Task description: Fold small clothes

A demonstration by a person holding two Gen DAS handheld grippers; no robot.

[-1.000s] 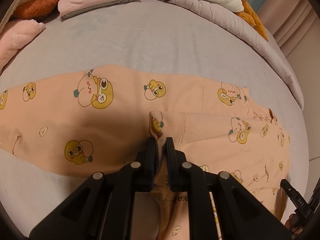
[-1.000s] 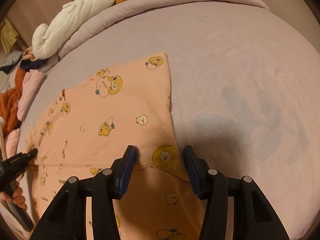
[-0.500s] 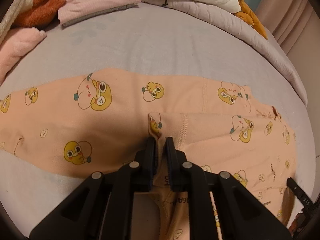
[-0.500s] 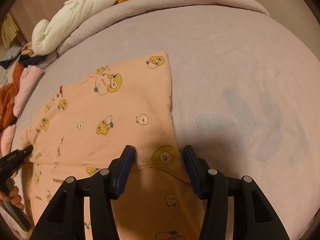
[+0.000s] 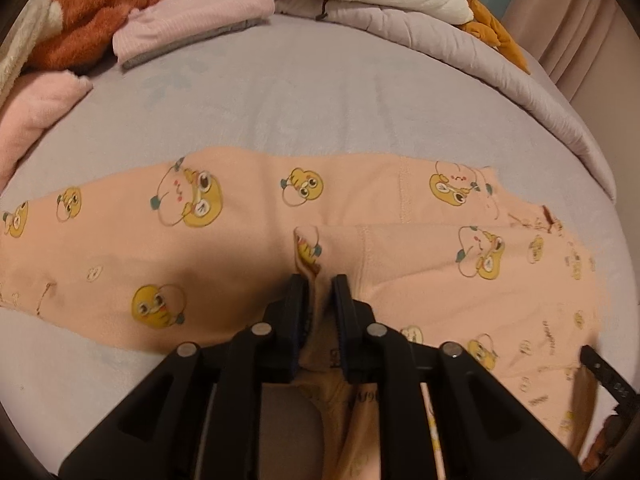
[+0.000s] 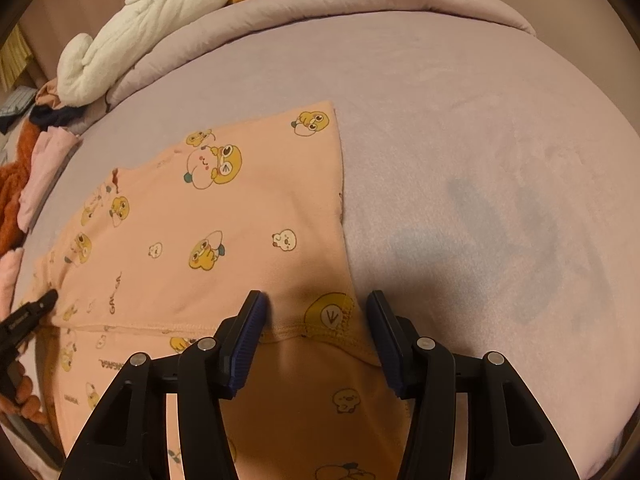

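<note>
A small peach garment with yellow cartoon prints (image 5: pixel 248 240) lies spread on the grey-lilac bed; it also shows in the right wrist view (image 6: pixel 240 232). My left gripper (image 5: pixel 319 292) is shut on a pinched fold of this garment near its middle. My right gripper (image 6: pixel 316 320) is open, its blue-padded fingers (image 6: pixel 248 332) standing on either side of the folded hem edge (image 6: pixel 320 330) without gripping it. The left gripper's tip shows at the left edge of the right wrist view (image 6: pixel 28 316).
A pile of clothes, rust-brown, pink and striped (image 5: pixel 192 28), lies at the back left. A white plush (image 6: pixel 136 40) with orange parts rests on a rolled quilt (image 6: pixel 360 4) at the back. Bare bed sheet (image 6: pixel 500 200) stretches to the right.
The left gripper stays shut on the fold and the right stays open. Both views have shifted slightly, showing more of the clothes pile at the back; the garment lies as before.
</note>
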